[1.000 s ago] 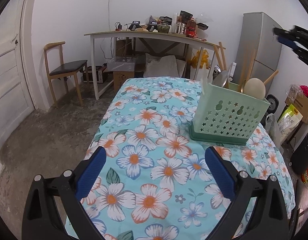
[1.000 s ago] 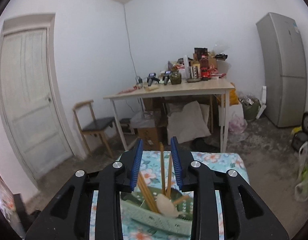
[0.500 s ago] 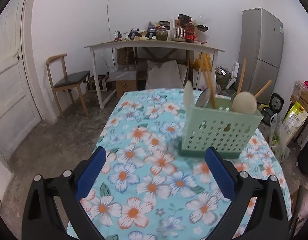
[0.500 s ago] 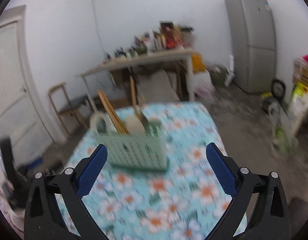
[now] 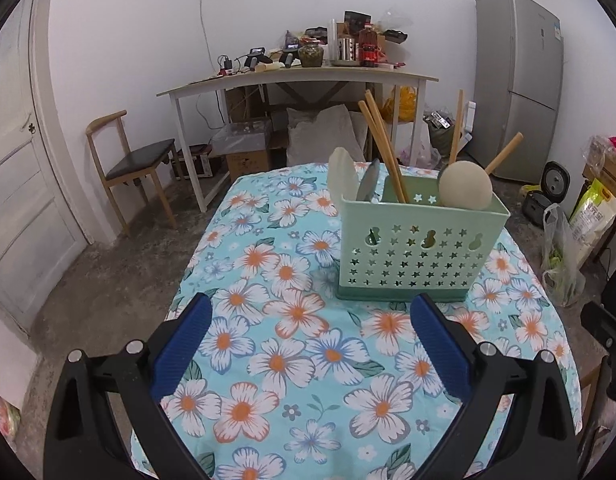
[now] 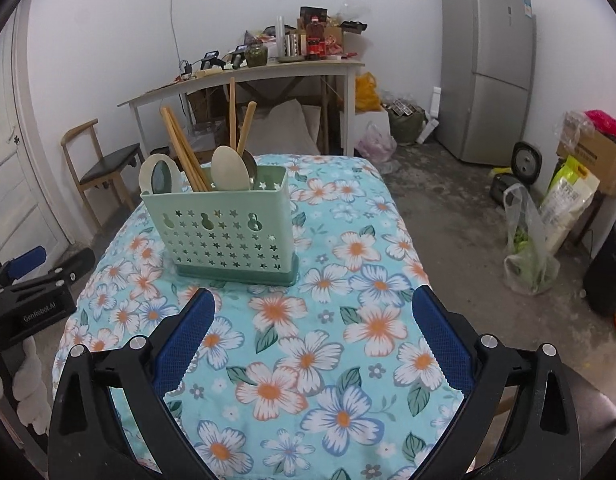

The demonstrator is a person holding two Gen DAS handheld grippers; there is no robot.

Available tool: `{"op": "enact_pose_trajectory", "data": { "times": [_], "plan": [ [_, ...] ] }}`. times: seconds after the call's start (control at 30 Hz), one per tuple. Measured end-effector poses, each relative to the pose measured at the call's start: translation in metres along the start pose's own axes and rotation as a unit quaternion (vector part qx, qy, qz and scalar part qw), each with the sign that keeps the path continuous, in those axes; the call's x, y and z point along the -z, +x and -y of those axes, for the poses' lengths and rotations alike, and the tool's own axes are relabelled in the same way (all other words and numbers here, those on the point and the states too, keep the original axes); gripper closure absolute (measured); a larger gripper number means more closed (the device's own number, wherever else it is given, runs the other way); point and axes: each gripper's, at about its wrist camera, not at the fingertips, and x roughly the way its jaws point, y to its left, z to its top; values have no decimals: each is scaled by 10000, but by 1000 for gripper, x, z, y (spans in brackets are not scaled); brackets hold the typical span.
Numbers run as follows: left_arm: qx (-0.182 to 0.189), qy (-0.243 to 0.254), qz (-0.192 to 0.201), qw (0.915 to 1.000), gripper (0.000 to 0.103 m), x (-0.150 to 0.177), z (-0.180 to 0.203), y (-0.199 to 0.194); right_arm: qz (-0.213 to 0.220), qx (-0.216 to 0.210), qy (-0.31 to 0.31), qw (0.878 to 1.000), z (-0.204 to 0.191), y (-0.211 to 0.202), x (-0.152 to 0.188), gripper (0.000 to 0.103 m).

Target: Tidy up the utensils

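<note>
Mint-green caddy (image 5: 422, 246) stood ahead of both empty, wide-open grippers, right of the left gripper (image 5: 308, 344) and left of the right gripper (image 6: 314, 338); utensils stood upright.

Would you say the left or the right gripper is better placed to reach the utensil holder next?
Marginally the left gripper: the green utensil holder looks closer ahead of its open fingers. From the right gripper, also open and empty, it seems farther off, up-left.

A lived-in home room; fridge (image 6: 486, 68), floral-clothed table (image 6: 348, 320), wooden chair (image 5: 136, 160), cluttered desk (image 5: 292, 80)
</note>
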Motion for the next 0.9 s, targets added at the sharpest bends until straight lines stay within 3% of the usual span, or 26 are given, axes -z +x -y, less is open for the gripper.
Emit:
{"op": "enact_pose_trajectory", "data": {
  "times": [0.33, 0.9],
  "plan": [
    [60, 78, -118, 9999, 6, 5, 0, 7, -67, 66, 163, 9998, 3, 4, -1, 8],
    [-212, 13, -194, 9996, 6, 9, -3, 13, -21, 325, 221, 9992, 12, 0, -3, 8]
  ]
}}
